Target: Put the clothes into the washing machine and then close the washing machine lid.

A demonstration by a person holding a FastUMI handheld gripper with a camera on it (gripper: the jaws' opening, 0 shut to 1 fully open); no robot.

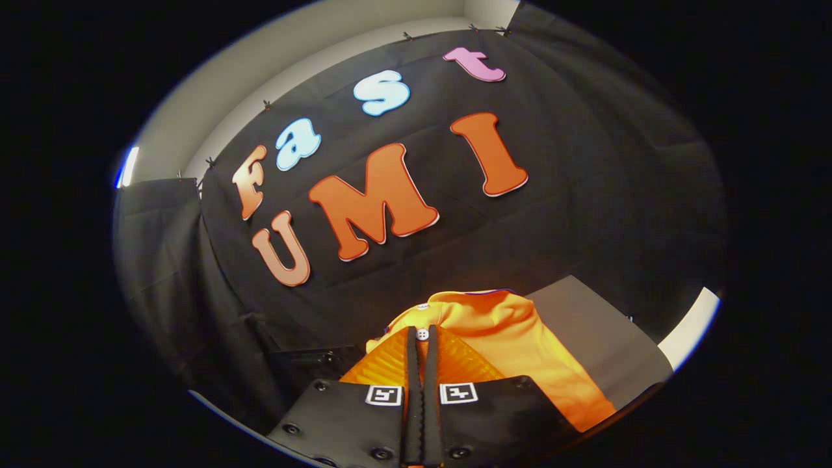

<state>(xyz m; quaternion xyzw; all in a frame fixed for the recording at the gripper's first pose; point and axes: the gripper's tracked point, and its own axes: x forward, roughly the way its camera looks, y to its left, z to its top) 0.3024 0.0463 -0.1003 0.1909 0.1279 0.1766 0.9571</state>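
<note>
An orange garment [513, 338], bearing a small white button [422, 334] on its placket, hangs from the gripper [422, 338], whose two fingers are pressed together with a fold of the cloth pinched between them right at the button. From the fingertips the garment spreads beyond the fingers and drapes down to one side of them, so that most of its bulk lies off to that side and not straight ahead. Behind the garment, and partly covered by it, is a flat grey surface [585, 325]; whether this belongs to the washing machine cannot be told from this view, and no drum opening or lid can be made out. Farther behind the garment stands the booth's black cloth wall [585, 195], with a pale ceiling [273, 71] above it. The view points upward, which suggests the garment is lifted clear and in carriage. Judged from this, the step in hand is the transport of the clothes toward the machine: loading is not yet done and the lid closing is left. The next move calls for bringing the garment over the machine's opening, lowering it inside so the trailing cloth follows, and only then parting the fingers.
</note>
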